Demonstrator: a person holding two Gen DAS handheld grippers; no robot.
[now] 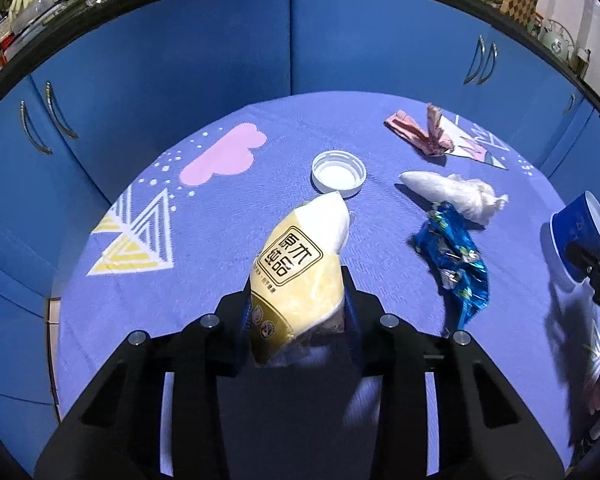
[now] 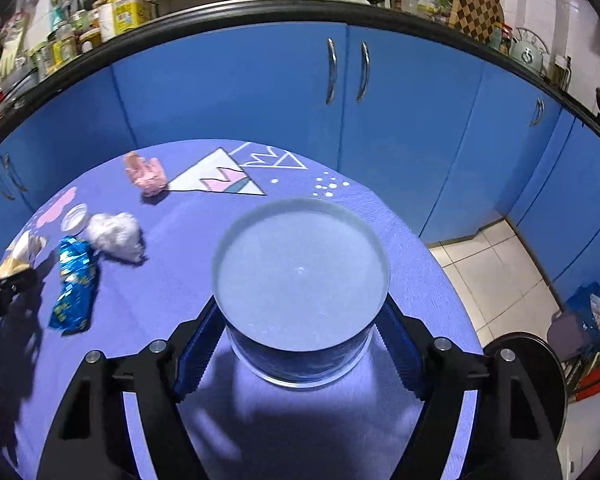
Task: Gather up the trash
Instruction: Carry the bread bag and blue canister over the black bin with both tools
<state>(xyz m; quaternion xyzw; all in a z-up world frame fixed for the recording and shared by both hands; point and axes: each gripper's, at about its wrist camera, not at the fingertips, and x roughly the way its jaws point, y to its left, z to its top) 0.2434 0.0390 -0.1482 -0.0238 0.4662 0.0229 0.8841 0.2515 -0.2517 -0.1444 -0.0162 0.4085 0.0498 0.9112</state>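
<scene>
My left gripper [image 1: 296, 300] is shut on a yellow and white tissue packet [image 1: 300, 264] and holds it above the purple tablecloth [image 1: 148, 320]. My right gripper [image 2: 300, 344] is shut on a blue paper cup [image 2: 300, 276] with a white inside, its mouth facing the camera. The cup also shows in the left wrist view [image 1: 580, 232] at the right edge. On the cloth lie a white bottle cap [image 1: 339, 171], a crumpled white tissue [image 1: 456, 192], a blue foil wrapper [image 1: 456, 260] and a pink crumpled wrapper [image 1: 424, 132].
The round table stands in front of blue cabinets [image 2: 260, 88] under a cluttered counter. Tiled floor [image 2: 496, 264] and a black stool [image 2: 524, 356] lie to the right of the table. The same trash shows at the left of the right wrist view.
</scene>
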